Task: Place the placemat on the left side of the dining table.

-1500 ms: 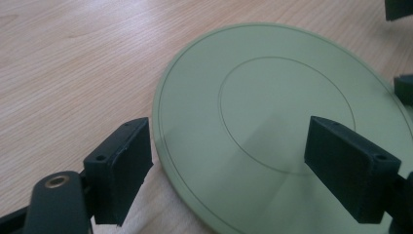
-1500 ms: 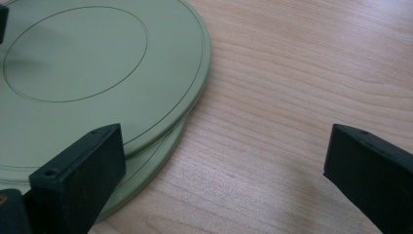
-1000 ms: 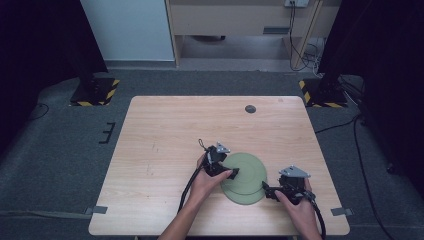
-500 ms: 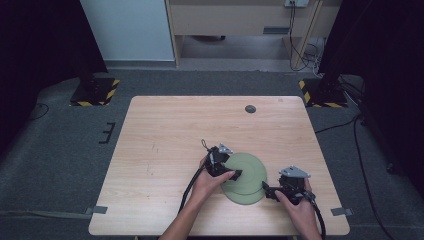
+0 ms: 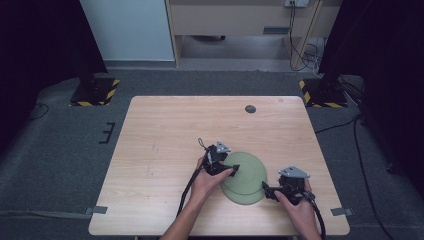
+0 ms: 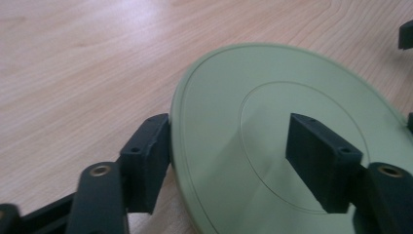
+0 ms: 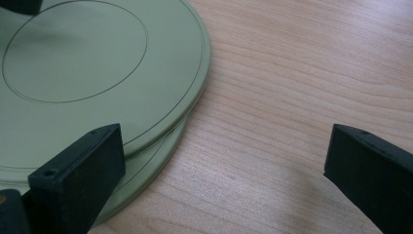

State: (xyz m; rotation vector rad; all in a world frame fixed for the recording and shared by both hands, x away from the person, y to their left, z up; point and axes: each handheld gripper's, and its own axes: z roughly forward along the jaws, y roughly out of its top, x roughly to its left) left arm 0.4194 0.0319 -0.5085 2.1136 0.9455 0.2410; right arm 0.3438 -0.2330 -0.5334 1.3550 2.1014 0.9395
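Observation:
Two pale green plates [image 5: 247,180] lie stacked on the wooden table [image 5: 165,130]; the top plate [image 7: 97,73] sits slightly off the lower one [image 7: 163,153]. My left gripper [image 5: 234,169] is at the stack's left edge. In the left gripper view it [image 6: 234,156] straddles the top plate's rim [image 6: 195,146], with one jaw outside the rim and the other hovering over the plate's face. Its jaws have just been closing with the rim between them. My right gripper [image 5: 267,191] stands wide open at the stack's right edge [image 7: 224,165], one jaw over the plates and one over bare wood.
A small dark round disc [image 5: 250,108] lies near the table's far edge. A tip of the right gripper [image 6: 406,34] shows beyond the plate. Bare wood stretches to the left and far side of the plates. Dark floor surrounds the table.
The left gripper's jaws look a little narrower over the plate's rim. Both hands and the plates stay where they were.

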